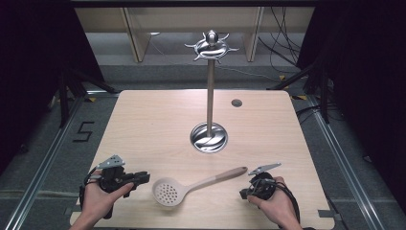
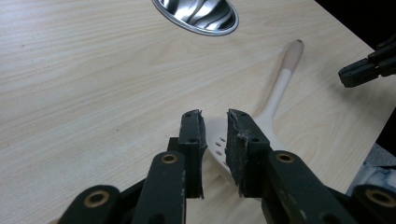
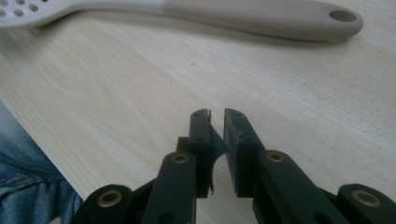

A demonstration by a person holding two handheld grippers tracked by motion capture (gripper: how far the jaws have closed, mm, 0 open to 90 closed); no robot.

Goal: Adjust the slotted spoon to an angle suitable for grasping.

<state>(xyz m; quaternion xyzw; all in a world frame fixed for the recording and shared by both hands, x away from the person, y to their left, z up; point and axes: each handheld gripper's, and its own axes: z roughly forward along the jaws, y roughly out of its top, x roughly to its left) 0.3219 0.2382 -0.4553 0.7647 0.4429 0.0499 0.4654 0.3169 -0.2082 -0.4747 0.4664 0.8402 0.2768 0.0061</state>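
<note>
Nearest in the high view, a cream perforated skimmer spoon with a tan handle (image 1: 191, 187) lies on the pale wooden table (image 1: 143, 124) between the left gripper (image 1: 143, 178) and right gripper (image 1: 244, 193); behind stands a steel hook stand on a round base (image 1: 209, 86). From the left gripper view, the jaws stand narrowly apart, empty, over the spoon's bowl. From the right gripper view, the jaws are nearly closed, empty, short of the handle.
</note>
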